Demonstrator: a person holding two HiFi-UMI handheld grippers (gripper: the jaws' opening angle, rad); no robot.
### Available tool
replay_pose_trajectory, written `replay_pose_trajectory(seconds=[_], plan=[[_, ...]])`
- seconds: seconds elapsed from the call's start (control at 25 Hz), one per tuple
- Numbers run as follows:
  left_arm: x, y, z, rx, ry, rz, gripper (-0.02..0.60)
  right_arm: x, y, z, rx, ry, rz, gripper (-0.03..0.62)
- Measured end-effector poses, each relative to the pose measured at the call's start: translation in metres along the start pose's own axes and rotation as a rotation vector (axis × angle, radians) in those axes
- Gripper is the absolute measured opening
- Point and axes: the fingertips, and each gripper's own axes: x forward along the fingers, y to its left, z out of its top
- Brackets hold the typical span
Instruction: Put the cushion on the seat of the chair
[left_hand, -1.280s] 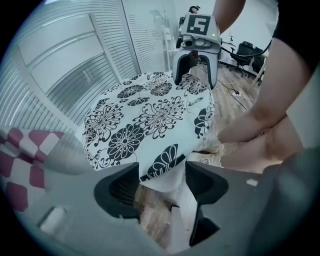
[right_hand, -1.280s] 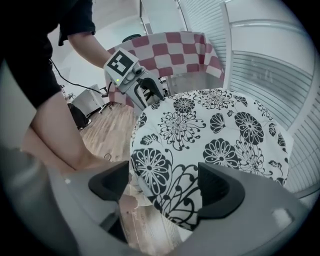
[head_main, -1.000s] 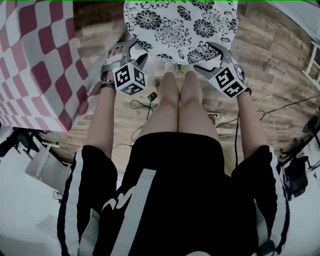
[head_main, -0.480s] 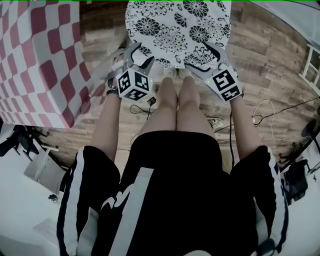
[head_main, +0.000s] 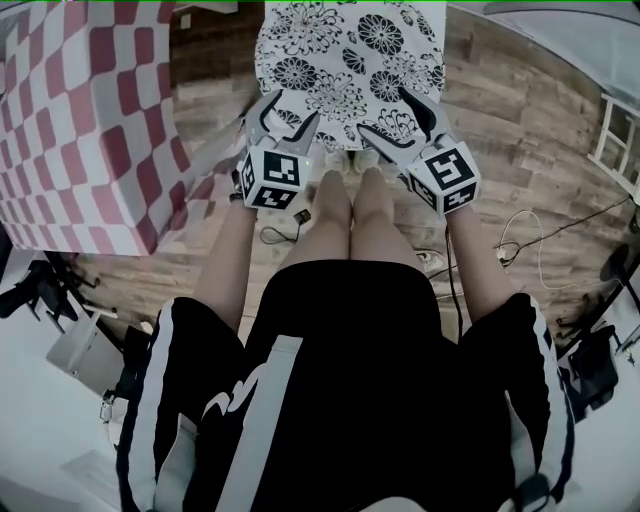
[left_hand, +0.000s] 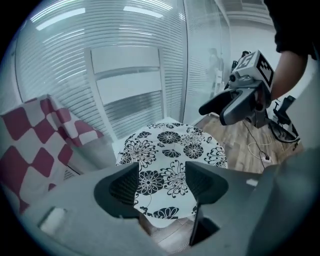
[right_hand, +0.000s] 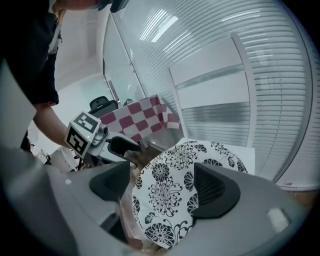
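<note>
The round white cushion with black flowers (head_main: 350, 60) lies flat on the white chair's seat (left_hand: 120, 147), in front of its slatted back (left_hand: 130, 80). My left gripper (head_main: 285, 118) is at the cushion's near left edge and stands open. In the left gripper view the cushion (left_hand: 167, 165) shows beyond the left gripper (left_hand: 161, 182), with nothing held between its jaws. My right gripper (head_main: 398, 120) is at the near right edge, also open. In the right gripper view the right gripper (right_hand: 162, 187) frames the cushion (right_hand: 175, 185) without clamping it.
A red-and-white checked cloth (head_main: 80, 120) covers something just left of the chair. The person's legs (head_main: 345, 220) stand right in front of the seat. Cables (head_main: 530, 240) lie on the wooden floor at the right. A glass wall with blinds (left_hand: 75, 50) is behind the chair.
Both grippers have drawn a little closer together at the cushion's near edge. The head view has shifted, so the cushion sits higher in the frame. The cushion stays on the seat.
</note>
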Motion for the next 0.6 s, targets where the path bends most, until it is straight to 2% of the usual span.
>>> replay_pose_trajectory(seconds=[0.24,0.44,0.6], plan=[[-0.022,0.009,0.039,-0.06,-0.073,0.028,0.296,-0.011,0.002,0.045,-0.02,-0.083,-0.036,0.362],[-0.038,0.017,0.07,-0.072,-0.134,0.058,0.295,-0.021,0.008,0.076,-0.021,-0.14,-0.043,0.344],[-0.053,0.013,0.094,-0.076,-0.178,0.053,0.293,-0.03,0.02,0.104,-0.037,-0.189,-0.035,0.327]])
